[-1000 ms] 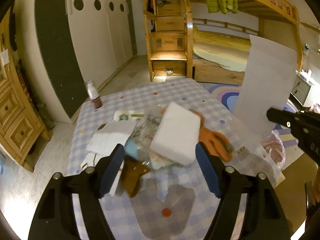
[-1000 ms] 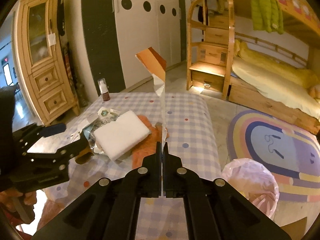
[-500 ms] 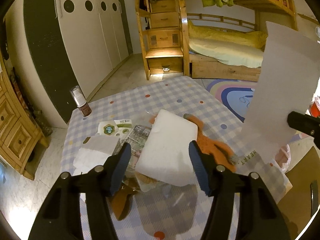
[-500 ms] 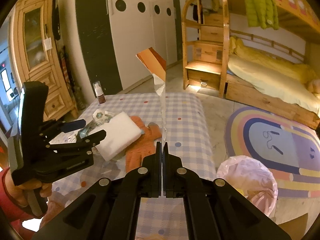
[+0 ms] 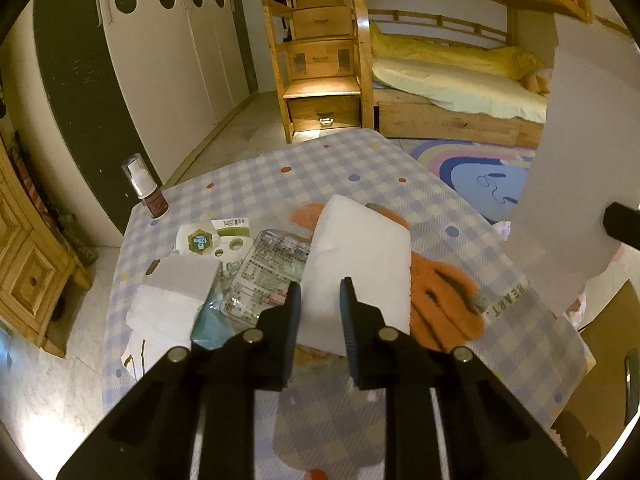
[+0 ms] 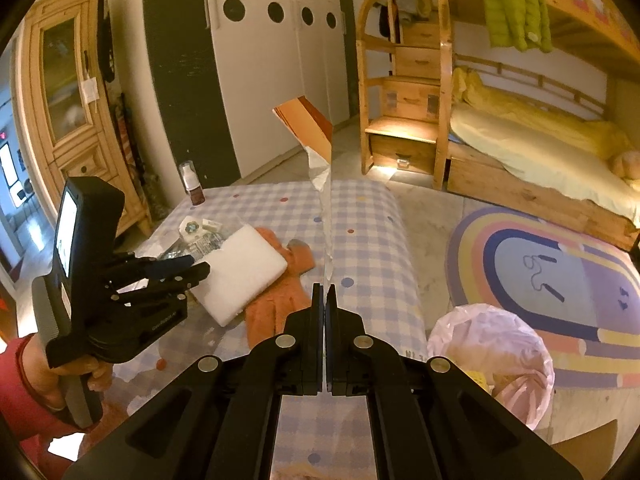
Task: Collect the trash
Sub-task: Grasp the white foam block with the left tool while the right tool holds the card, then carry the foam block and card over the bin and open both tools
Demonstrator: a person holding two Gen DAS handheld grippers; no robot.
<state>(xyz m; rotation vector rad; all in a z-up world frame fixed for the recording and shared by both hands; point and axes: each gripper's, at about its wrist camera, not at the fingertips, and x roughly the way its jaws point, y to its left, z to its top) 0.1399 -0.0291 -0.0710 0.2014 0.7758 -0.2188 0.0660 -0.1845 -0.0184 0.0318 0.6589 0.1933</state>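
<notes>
A white foam block (image 5: 360,248) lies tilted on a pile of litter on the checked table (image 5: 280,176). My left gripper (image 5: 320,300) is at its near edge, jaws closing, and the block's edge sits pinched between the pads. The right wrist view shows the same grip from the side, with the left gripper (image 6: 196,266) at the foam block (image 6: 240,268). My right gripper (image 6: 324,292) is shut on a thin white sheet (image 6: 329,208) with an orange folded top, held upright. That sheet (image 5: 580,160) fills the right of the left wrist view.
Around the block lie an orange glove (image 5: 440,296), a clear printed wrapper (image 5: 268,272), white paper (image 5: 172,292) and a small carton (image 5: 212,236). A pump bottle (image 5: 146,188) stands at the far left corner. A bin lined with a pink bag (image 6: 492,352) stands on the floor right of the table.
The left gripper came forward and down to the foam block, and its jaws narrowed from wide apart to a pinch on the block's edge. The right gripper and its sheet kept still.
</notes>
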